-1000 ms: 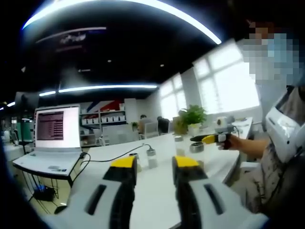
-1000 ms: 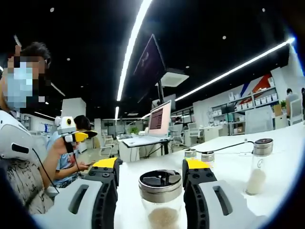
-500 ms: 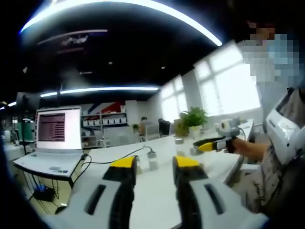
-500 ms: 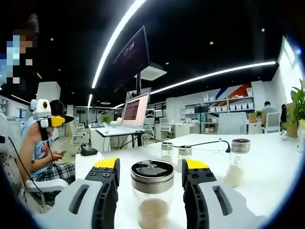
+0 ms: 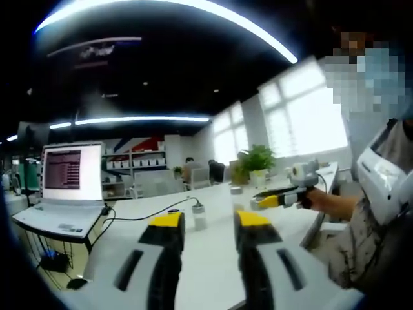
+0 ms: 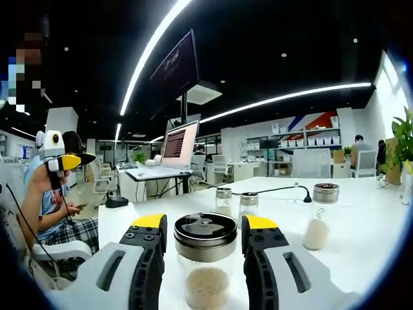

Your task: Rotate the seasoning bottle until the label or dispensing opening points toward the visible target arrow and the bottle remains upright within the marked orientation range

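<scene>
Right gripper view: the right hand-held gripper point(image 6: 201, 227) has its yellow-tipped jaws on either side of the seasoning bottle point(image 6: 206, 258), a clear glass jar with a metal dispensing lid and pale granules in its lower part. The jaws stand close against the lid on both sides; whether they actually press on it I cannot tell. The bottle stands upright on the white table point(image 6: 361, 226), at its near edge. Three further shakers stand farther back: two small ones point(image 6: 224, 201) side by side near the centre, and a taller one point(image 6: 317, 215) to the right. A black cable point(image 6: 271, 190) runs across the table behind them. A laptop point(image 6: 173, 150) sits on a separate stand to the far left.

Left gripper view: the left hand-held gripper point(image 5: 204, 221) is held above the table with jaws apart and nothing between them. A potted plant point(image 5: 256, 163) stands at the far side.
</scene>
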Tool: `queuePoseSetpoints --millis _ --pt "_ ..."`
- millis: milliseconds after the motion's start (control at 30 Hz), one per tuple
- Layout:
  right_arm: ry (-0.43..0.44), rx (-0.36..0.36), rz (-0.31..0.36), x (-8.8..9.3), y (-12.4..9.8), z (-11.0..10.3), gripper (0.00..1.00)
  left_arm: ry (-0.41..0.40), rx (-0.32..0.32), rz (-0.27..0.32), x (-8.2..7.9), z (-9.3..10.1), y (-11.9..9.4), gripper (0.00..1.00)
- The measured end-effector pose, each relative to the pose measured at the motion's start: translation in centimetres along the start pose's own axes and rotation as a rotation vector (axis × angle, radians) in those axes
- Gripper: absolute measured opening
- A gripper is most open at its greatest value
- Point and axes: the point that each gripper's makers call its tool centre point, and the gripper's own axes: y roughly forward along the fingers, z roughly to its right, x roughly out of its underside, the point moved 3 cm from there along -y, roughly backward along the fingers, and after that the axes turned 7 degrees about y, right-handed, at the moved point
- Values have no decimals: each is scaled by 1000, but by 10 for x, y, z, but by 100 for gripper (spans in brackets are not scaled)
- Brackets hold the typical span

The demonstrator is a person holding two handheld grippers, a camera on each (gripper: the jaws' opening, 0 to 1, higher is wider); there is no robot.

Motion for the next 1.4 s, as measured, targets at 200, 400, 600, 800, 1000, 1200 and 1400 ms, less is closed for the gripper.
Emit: queuePoseSetpoints --millis 200,400,600,800,1000,1200,1400 --pt "14 -15 -11 1 0 1 39 -7 13 -5 2 3 2 32" --pt "3 -37 -18 1 0 2 39 -13 20 -6 3 4 4 32" --pt "28 -109 -30 1 2 4 38 -21 17 -7 4 2 3 32" --pt "43 -177 -43 1 1 5 38 -20 16 -6 3 2 3 32" --pt "73 -275 -54 2 0 5 38 -21 19 -13 5 1 3 32" --pt "92 -342 -71 3 0 7 38 -14 21 -16 5 1 2 32" --pt "114 -411 -73 4 0 8 38 -20 4 -6 3 -3 -2 32"
